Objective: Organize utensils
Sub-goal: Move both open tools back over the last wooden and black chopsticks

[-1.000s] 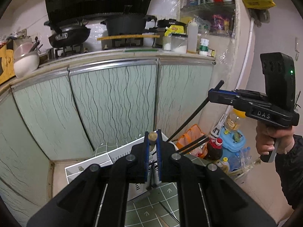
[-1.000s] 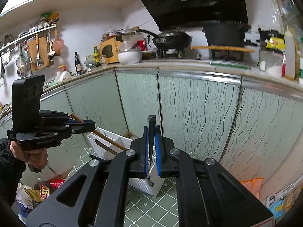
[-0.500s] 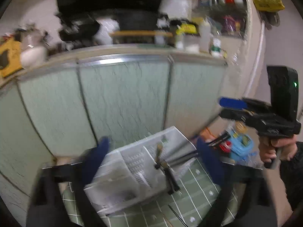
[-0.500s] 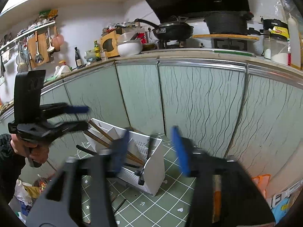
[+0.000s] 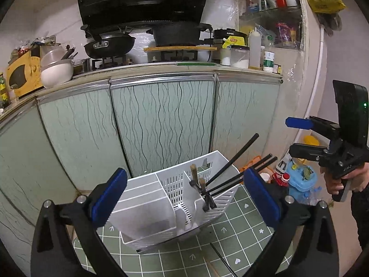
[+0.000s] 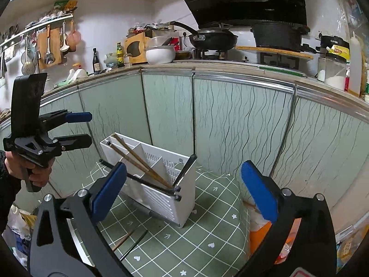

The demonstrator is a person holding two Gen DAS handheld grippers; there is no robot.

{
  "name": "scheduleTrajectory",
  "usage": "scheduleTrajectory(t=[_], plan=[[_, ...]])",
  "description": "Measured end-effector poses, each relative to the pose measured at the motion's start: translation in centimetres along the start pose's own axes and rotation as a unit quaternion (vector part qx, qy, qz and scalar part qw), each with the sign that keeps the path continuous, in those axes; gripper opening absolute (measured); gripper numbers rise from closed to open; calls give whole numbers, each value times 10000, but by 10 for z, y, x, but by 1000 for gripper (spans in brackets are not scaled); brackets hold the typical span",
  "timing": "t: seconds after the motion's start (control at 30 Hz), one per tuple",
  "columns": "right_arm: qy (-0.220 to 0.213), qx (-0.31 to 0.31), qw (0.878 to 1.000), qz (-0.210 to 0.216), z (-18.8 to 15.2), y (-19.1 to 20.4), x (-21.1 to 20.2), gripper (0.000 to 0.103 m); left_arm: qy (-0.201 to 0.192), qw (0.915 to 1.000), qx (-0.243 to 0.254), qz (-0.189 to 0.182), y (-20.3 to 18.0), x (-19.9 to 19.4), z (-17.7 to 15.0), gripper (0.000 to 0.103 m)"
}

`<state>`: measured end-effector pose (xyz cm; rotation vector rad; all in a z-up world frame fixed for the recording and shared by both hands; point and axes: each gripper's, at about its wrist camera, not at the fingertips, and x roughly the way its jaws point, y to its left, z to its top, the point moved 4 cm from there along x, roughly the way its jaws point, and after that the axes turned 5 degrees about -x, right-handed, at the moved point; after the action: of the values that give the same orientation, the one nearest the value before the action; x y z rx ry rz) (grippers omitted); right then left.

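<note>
- Left hand-held gripper [image 5: 184, 196]: tilted down at the white utensil caddy [image 5: 147, 207], blue pads spreading wide, nothing pinched between them.
- Right hand-held gripper [image 6: 183, 189]: same downward tilt, jaws opening too, nothing gripped.
- Chopsticks [image 6: 140, 161], black and wooden, leaning in the caddy's end compartment on the green grid mat [image 6: 196, 235].
- Couple more chopsticks lying loose on the mat in front.

The left gripper [image 5: 184, 198], black with blue pads, angles downward, its jaws opening wide with nothing pressed between them. The matching right gripper [image 6: 183, 191] angles downward likewise, jaws opening, gripped by a hand [image 5: 341, 182].
</note>
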<state>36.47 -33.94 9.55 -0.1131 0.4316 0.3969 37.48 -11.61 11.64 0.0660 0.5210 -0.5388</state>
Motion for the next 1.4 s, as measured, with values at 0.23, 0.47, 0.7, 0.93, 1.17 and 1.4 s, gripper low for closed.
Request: scheduleTrajectory(t=[0.23,0.47,0.7,0.93,1.17,1.4], plan=[[1,8,10000,-13,-11,9,-17,95,-122,9999,68,71,-13,-27,-12,99],[-4,-7,9999,-128,-32,25,-41,95,-260,9993,118,224,-24,-55,-32,99],[-13,-124,9995,-302,-61,47,-63,95,-211,9992,8,353,-29,-74,-68,99],[89,-195,9987,-455,-99,71,-73,95,-138,9984,-219,508,-28,-84,-109,99],[199,-128,9988,-433,-139,94,-76,95,44,9981,-229,574,-33,-84,-150,99],[302,-67,9989,-363,-173,108,-75,95,91,9976,-205,656,-37,-84,-184,99]])
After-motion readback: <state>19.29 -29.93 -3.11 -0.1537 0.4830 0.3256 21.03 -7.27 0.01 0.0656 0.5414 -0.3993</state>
